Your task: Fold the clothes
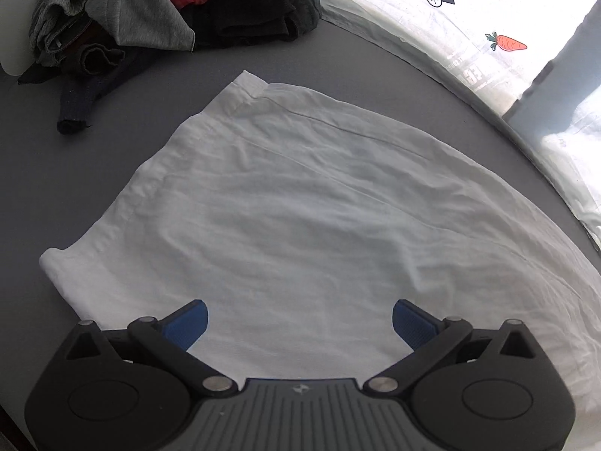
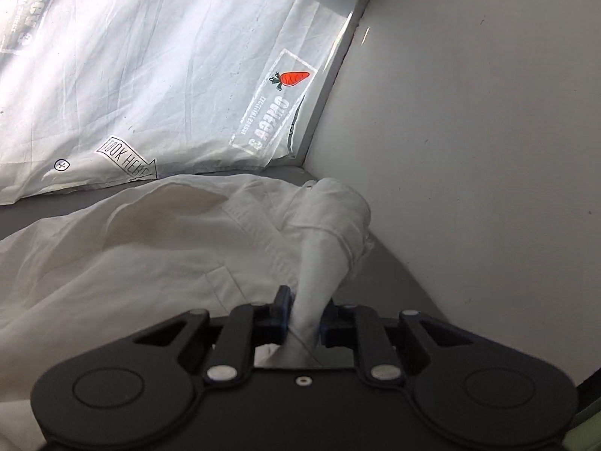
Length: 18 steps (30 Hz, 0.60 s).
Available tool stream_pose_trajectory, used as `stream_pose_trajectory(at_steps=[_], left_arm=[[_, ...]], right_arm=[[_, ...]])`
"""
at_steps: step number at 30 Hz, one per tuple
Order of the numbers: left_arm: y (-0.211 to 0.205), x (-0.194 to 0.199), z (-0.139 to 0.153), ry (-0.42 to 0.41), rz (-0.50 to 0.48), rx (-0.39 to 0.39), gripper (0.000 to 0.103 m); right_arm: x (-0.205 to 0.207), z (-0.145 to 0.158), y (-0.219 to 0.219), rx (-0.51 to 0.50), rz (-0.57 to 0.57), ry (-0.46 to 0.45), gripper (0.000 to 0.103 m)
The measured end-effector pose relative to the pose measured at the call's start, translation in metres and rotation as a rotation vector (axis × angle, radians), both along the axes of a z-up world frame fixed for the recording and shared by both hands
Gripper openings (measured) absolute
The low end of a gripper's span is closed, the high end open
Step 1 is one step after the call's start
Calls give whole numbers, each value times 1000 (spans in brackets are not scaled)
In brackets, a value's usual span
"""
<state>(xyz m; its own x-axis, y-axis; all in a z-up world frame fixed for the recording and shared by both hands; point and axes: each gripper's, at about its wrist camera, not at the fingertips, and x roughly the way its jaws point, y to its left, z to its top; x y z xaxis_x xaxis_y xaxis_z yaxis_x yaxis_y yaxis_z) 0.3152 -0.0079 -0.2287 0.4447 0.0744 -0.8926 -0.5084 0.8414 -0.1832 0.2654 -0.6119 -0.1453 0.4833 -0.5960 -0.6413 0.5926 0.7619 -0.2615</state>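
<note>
Clamped on a bunched twist of white cloth, the right claw sits at the bottom centre of its view, its jaws pressed onto the fabric from both sides. The white garment trails from that grip across the lower left of the frame over the grey tabletop, close to a white wall and a printed white sheet with a carrot picture. In the left view the left claw hangs open above the garment, which lies spread flat mid-frame, nothing between its blue pads. A pile of unfolded clothes waits at the upper left. The step in hand looks like the first fold: one end is gripped for carrying over. Next, the left claw likely needs to pin or pinch the near edge so the fold lands straight.
</note>
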Motion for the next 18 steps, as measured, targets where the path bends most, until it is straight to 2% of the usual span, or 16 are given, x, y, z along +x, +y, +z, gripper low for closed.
stream_pose_trajectory(at_steps=[2,4,9,11,14,18], left_arm=[[-5,1,-1,13,-1,17,103],[-7,2,-2,18,-11,41,103],[-1,13,-3,47,-23,88,103],[6,20,-3,44,-44,104,103],[16,29,-2,30,-95,140,103],[32,48,-4,30,-118,227,103]], right_arm=[[-17,-21,-14,81,-38,27,35],[-28,-28,-11,100,-35,8,49],[-34,-30,-7,200,-26,-89,55],[-31,-28,-5,241,-26,-131,63],[-18,-27,4,285,-12,-151,71],[-5,-29,24,302,37,-133,73]])
